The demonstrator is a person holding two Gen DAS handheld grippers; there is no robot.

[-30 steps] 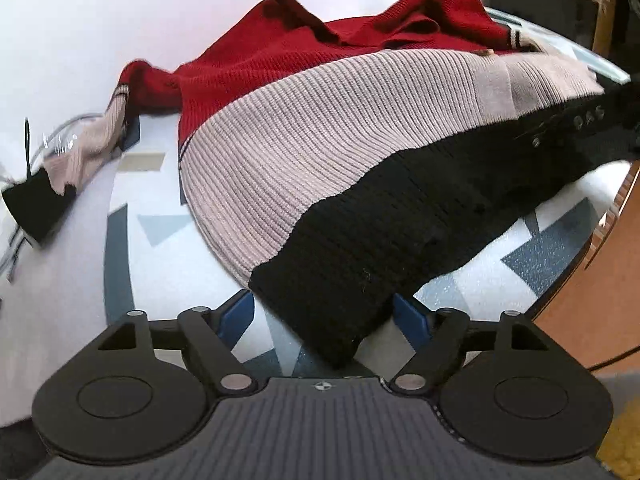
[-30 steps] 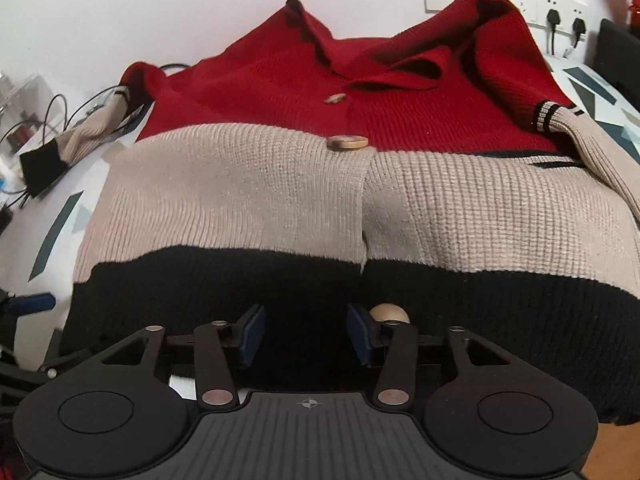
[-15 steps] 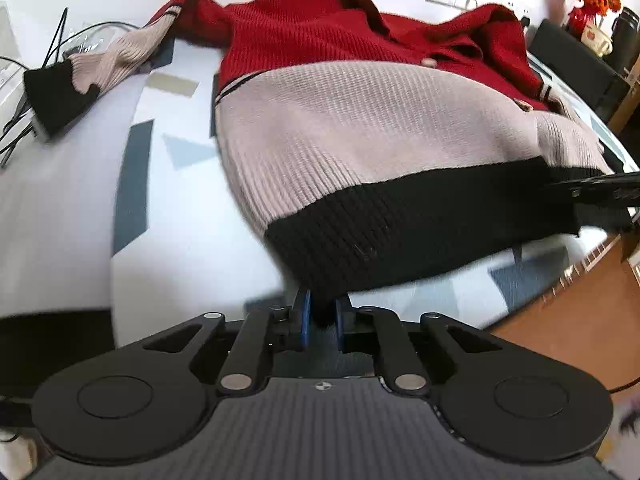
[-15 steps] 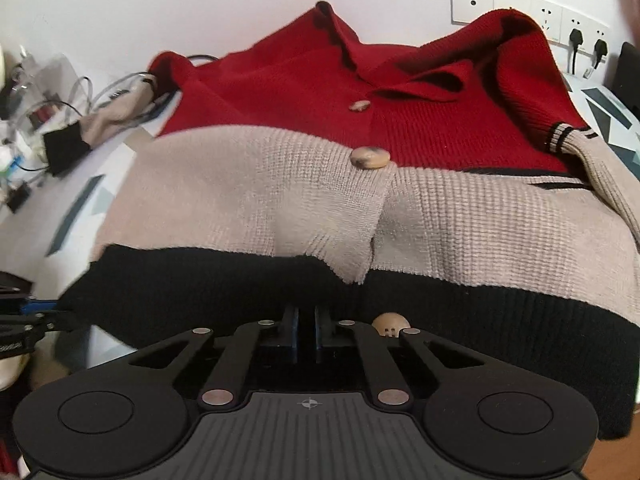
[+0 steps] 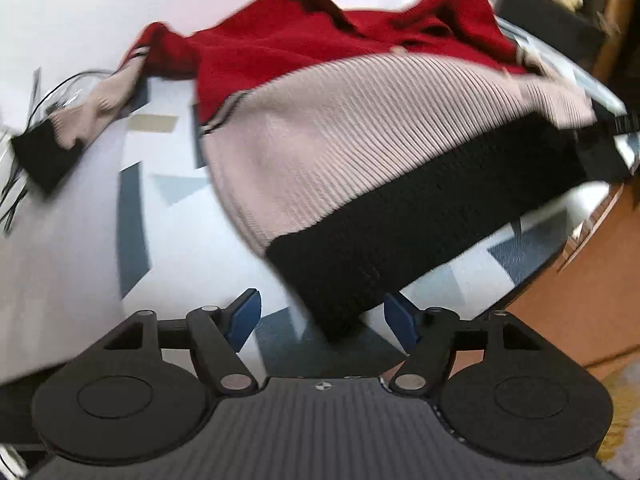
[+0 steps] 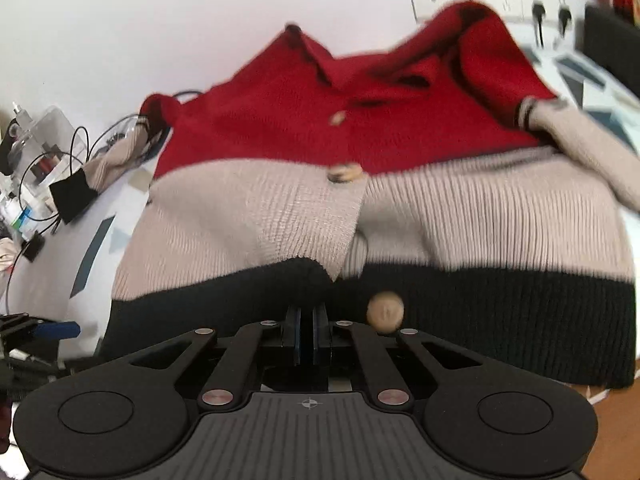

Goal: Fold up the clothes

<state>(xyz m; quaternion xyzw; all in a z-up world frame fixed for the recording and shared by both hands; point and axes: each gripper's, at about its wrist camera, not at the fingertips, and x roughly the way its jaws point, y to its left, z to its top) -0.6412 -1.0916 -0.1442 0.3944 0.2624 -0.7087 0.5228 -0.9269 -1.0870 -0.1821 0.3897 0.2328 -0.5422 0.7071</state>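
A knitted cardigan (image 6: 360, 216) is lying spread on a table (image 5: 80, 240) that is wearing a white cloth with grey and blue shapes. The cardigan is red at the top, beige in the middle and black along the bottom. Its black hem (image 6: 480, 312) is sitting at the near edge of the table. The right gripper (image 6: 306, 336) is squeezing its two blue pads almost together on the middle of the black hem, right where the two front sides of the cardigan are meeting. A round beige button (image 6: 385, 309) is showing just beside that gripper, on the hem. Two more buttons are sitting higher up the front of the cardigan. The left gripper (image 5: 322, 316) is holding its blue pads wide apart, and it is gripping nothing. The black corner of the cardigan (image 5: 340, 304) is hanging between those pads, but they are not touching it. One sleeve (image 5: 72, 128) is stretching away from the cardigan's far shoulder, with its black cuff lying on the table near some thin cables (image 6: 52, 160).
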